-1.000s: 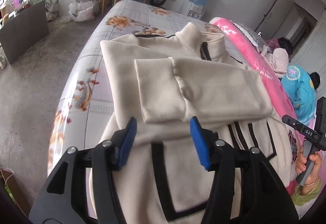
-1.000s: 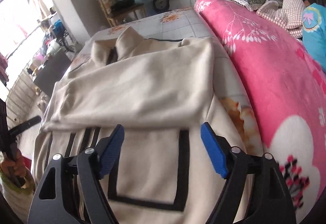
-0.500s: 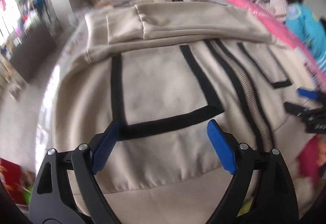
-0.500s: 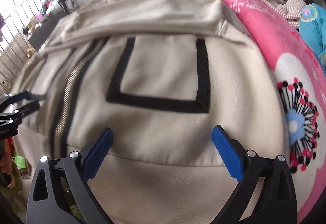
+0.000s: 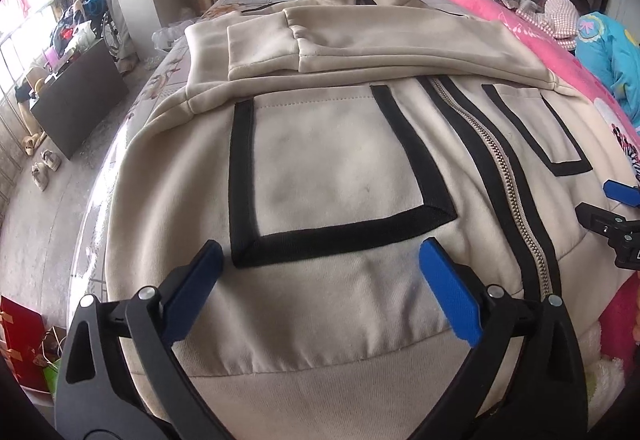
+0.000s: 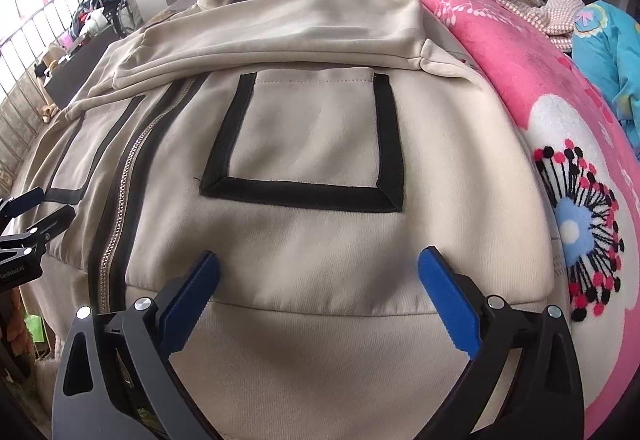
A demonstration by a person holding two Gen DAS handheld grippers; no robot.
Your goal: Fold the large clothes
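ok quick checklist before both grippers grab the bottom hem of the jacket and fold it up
1. Left gripper open: ok, fingers spread wide, nothing between them.
2. Right gripper open: ok, also spread and empty.
3. Both lined up at the hem of the jacket: ok, one below each pocket, either side of the zipper.
4. Sleeves folded in: ok, both lie across the chest above the pockets.
5. Lower half flat: ok, no big wrinkles show.
6. Right edge free of the pink blanket: cannot tell, the two lie close together there.
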